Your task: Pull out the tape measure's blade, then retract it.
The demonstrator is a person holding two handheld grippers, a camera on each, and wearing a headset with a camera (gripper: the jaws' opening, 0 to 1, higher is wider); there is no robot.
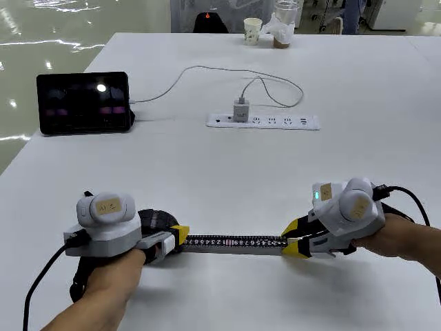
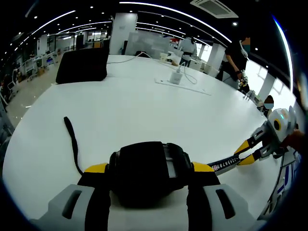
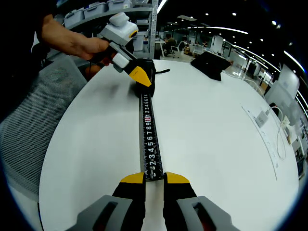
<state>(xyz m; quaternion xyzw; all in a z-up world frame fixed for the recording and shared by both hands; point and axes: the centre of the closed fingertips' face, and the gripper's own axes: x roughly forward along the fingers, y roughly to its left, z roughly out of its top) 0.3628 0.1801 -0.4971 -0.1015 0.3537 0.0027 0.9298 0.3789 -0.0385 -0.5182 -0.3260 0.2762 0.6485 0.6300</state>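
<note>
Our left gripper point(image 1: 170, 238) is clamped around the tape measure point(image 1: 156, 221), which sits on the table point(image 1: 227, 165) at our left. From there the blade point(image 1: 234, 242) runs straight to the right, low over the table. Our right gripper point(image 1: 294, 238) pinches its tip.

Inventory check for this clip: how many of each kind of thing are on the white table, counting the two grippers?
grippers: 2, the left gripper and the right gripper
tape measure: 1
tablet: 1
power strip: 1
charger with cable: 1
paper cup: 1
wrapped item beside the cup, too small to identify: 1
total: 8
</note>
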